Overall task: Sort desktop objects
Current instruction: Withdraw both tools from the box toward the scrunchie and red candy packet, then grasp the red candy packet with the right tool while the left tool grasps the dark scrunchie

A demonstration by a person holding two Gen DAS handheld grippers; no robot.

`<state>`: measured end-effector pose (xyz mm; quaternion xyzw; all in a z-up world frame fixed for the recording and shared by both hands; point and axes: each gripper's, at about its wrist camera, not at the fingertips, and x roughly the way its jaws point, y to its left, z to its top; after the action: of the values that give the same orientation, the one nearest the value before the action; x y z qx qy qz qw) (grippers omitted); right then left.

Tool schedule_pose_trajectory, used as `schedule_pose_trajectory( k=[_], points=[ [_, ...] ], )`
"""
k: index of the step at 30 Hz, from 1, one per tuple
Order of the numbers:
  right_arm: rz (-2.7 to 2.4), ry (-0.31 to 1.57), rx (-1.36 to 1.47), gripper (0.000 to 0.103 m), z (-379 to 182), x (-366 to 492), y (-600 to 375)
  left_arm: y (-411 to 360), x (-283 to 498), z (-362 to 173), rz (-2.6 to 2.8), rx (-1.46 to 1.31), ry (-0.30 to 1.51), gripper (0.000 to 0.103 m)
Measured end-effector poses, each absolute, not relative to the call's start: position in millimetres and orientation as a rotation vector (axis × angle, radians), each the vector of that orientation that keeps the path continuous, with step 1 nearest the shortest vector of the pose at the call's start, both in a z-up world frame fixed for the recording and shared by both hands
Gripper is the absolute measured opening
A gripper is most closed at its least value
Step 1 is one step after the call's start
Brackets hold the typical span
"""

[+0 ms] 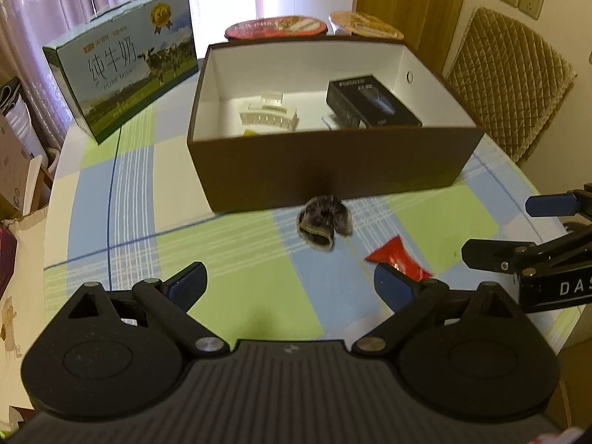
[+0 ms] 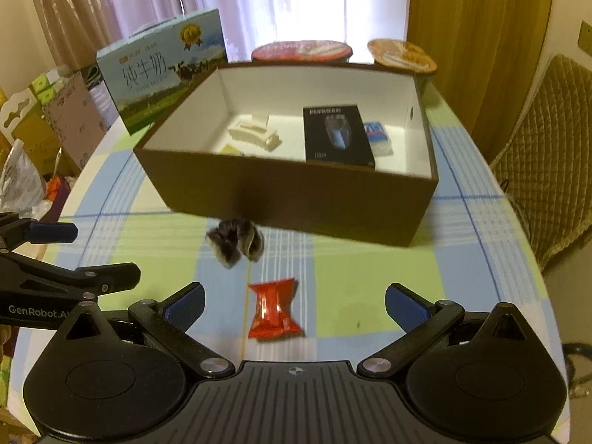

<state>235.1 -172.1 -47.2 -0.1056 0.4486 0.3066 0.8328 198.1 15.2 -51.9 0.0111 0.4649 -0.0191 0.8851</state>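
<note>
One brown open cardboard box [image 2: 296,199] mid-frame holds one black carton [image 2: 336,137] and one white plastic piece [image 2: 253,134]. Below it lie one dark furry scrunchie [image 2: 236,244] and one red candy wrapper [image 2: 274,309]. Left gripper [image 1: 290,286] and right gripper [image 2: 294,305] both gape wide, empty.

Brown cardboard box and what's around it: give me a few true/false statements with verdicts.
1. The brown cardboard box is open, with a black product carton inside. True.
2. The red foil snack packet lies inside the box. False: it lies on the checked tablecloth, in front of the box.
3. The left gripper is shut on the dark furry scrunchie. False: its jaws are open and empty; the scrunchie lies on the cloth.
4. The right gripper is open, with the packet between its fingers. True.
</note>
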Motion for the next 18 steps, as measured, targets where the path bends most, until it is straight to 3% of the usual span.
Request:
schedule_pose_trajectory(
  k=[18],
  points=[
    [0.669,1.035,-0.248,0.101,-99,220,-175,20,191,-82,-0.026,0.008,1.014,0.095]
  ],
)
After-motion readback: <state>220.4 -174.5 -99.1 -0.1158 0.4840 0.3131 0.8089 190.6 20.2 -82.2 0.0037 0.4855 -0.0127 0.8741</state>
